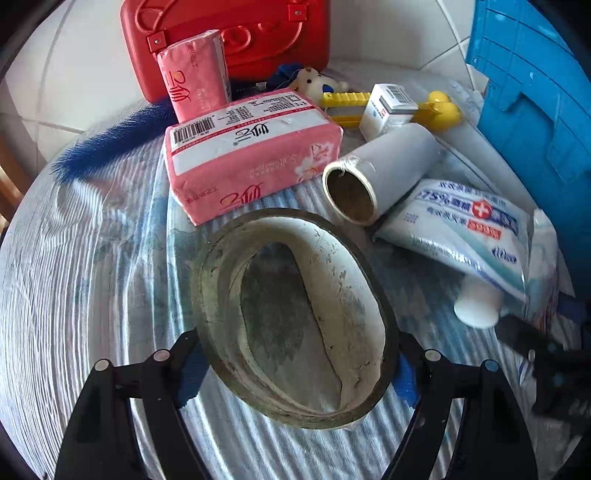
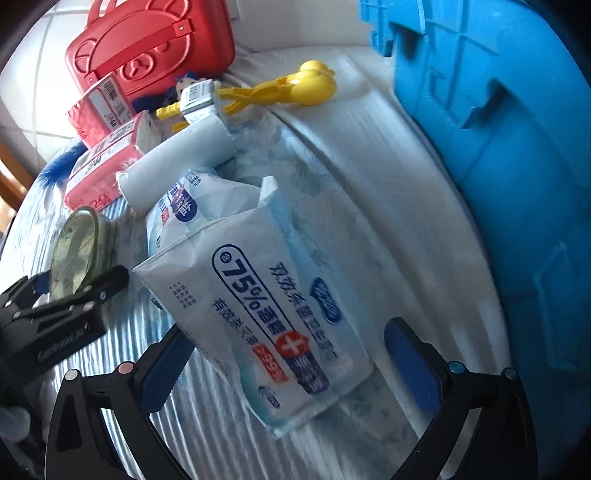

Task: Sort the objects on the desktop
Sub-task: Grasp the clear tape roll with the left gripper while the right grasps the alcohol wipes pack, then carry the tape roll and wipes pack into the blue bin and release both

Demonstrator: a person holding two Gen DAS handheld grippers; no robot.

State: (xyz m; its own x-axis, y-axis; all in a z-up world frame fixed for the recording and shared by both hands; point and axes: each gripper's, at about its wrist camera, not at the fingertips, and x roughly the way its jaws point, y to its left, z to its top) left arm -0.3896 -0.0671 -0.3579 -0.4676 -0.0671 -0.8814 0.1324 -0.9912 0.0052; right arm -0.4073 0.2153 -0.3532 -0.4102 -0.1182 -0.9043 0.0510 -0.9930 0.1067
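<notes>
My left gripper (image 1: 295, 365) is shut on a worn tape roll (image 1: 332, 280), its pads pressing both sides of the ring; it also shows in the right wrist view (image 2: 79, 243). My right gripper (image 2: 288, 362) is open, its fingers either side of a white wet-wipes pack (image 2: 266, 314) lying on the cloth; I cannot tell whether the pads touch it. The same pack shows in the left wrist view (image 1: 465, 229). A white lint-roller tube (image 1: 380, 170) lies behind the tape roll.
Two pink tissue packs (image 1: 251, 155) (image 1: 195, 74), a red case (image 1: 229, 33), a small plush toy (image 1: 314, 81), a white box (image 1: 388, 107) and a yellow clamp toy (image 2: 295, 85) lie at the back. A blue crate (image 2: 498, 147) stands at the right. A blue feather (image 1: 107, 144) lies at the left.
</notes>
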